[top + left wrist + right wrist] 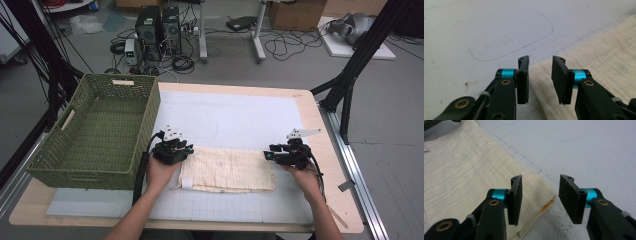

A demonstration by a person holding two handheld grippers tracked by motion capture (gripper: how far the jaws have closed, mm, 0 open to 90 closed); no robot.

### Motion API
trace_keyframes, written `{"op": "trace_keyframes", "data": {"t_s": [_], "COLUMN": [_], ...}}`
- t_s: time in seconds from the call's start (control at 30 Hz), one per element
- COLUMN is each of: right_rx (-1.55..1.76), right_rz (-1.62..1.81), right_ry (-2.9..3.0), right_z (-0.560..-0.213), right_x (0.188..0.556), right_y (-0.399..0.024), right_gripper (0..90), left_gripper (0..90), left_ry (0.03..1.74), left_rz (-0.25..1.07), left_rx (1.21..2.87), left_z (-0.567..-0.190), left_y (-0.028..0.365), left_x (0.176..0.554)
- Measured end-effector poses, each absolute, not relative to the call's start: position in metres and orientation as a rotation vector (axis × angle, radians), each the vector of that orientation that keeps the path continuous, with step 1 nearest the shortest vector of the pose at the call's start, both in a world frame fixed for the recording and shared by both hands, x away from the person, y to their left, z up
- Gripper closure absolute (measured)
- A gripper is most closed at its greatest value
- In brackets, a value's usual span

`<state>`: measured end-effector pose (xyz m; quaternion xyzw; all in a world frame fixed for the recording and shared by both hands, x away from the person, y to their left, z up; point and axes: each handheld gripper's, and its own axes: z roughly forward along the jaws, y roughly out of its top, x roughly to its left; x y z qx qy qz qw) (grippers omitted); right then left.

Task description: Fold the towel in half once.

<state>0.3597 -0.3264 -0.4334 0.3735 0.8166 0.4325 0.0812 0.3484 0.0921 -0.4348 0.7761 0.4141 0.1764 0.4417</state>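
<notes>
The table (305, 107) carries a white grid mat (235, 117) and, at its left end, a green wicker basket (100, 130). Near the front lies the cloth (227, 170) — cream, crinkled, folded flat (a small tag at its left corner). Left gripper (540, 75) and right gripper (540, 195) stand at its two ends — jaws apart, gripping nothing.

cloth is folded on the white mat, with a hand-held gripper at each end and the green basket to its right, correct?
Not quite: the green basket sits to the left of the cloth, as the high view shows. The rest holds.
</notes>
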Motion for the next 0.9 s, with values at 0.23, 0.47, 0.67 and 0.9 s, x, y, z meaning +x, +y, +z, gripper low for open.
{"op": "trace_keyframes", "data": {"t_s": [0.23,0.47,0.67,0.9], "right_rx": [1.095,1.09,1.081,1.077], "right_rz": [1.298,1.32,1.323,1.279], "right_ry": [2.462,2.455,2.45,2.484], "right_z": [-0.432,-0.429,-0.41,-0.412], "right_x": [0.355,0.356,0.364,0.369], "right_y": [-0.321,-0.316,-0.319,-0.316], "right_gripper": [37.6,30.8,26.5,27.4], "left_gripper": [63.3,61.7,61.6,61.2], "left_ry": [1.012,1.006,1.011,1.011], "left_rz": [0.426,0.417,0.424,0.429], "left_rx": [1.913,1.904,1.896,1.897], "left_z": [-0.432,-0.432,-0.427,-0.425], "left_y": [0.092,0.092,0.095,0.094], "left_x": [0.346,0.346,0.348,0.351]}}
